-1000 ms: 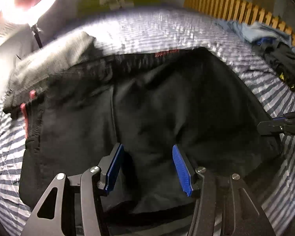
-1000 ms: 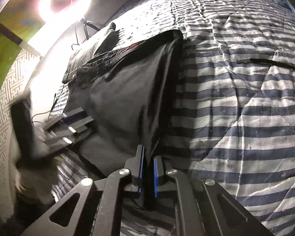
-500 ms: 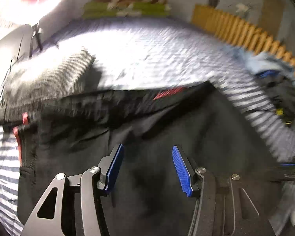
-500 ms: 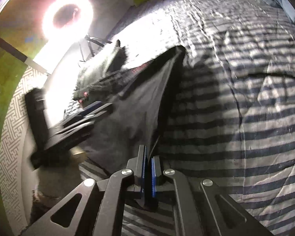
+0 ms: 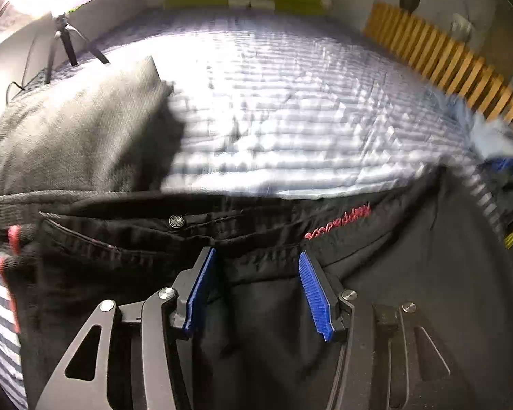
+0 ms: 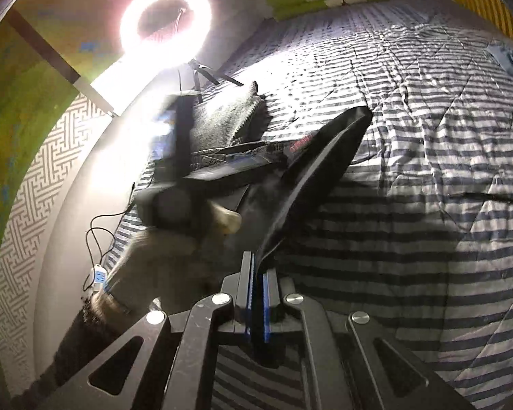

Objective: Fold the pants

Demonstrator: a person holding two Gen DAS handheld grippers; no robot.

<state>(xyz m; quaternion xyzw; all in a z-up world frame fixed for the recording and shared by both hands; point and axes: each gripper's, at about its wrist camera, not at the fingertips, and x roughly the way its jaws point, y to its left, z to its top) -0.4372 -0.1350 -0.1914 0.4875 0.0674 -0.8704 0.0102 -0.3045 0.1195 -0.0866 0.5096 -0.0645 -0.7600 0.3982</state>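
Black pants (image 5: pixel 410 273) with red stitching at the waistband lie on a striped bed. My left gripper (image 5: pixel 256 266) is open just over the waistband, blue pads apart, nothing between them. In the right wrist view my right gripper (image 6: pixel 257 276) is shut on an edge of the black pants (image 6: pixel 318 167), which rise as a taut lifted fold from the fingers toward the waistband. The left gripper (image 6: pixel 229 171) shows there blurred, held by a hand (image 6: pixel 174 242), at the pants' left side.
A folded grey garment (image 5: pixel 78 136) lies beyond the waistband on the striped quilt (image 6: pixel 427 136). A ring light (image 6: pixel 166 22) on a tripod stands at the bed's left edge. Blue and dark clothes (image 5: pixel 496 150) sit at the right by a wooden slatted rail (image 5: pixel 444 54).
My left gripper moved forward over the pants to the waistband, still open. My right gripper lifted the held edge higher, so the fabric stands up off the quilt.
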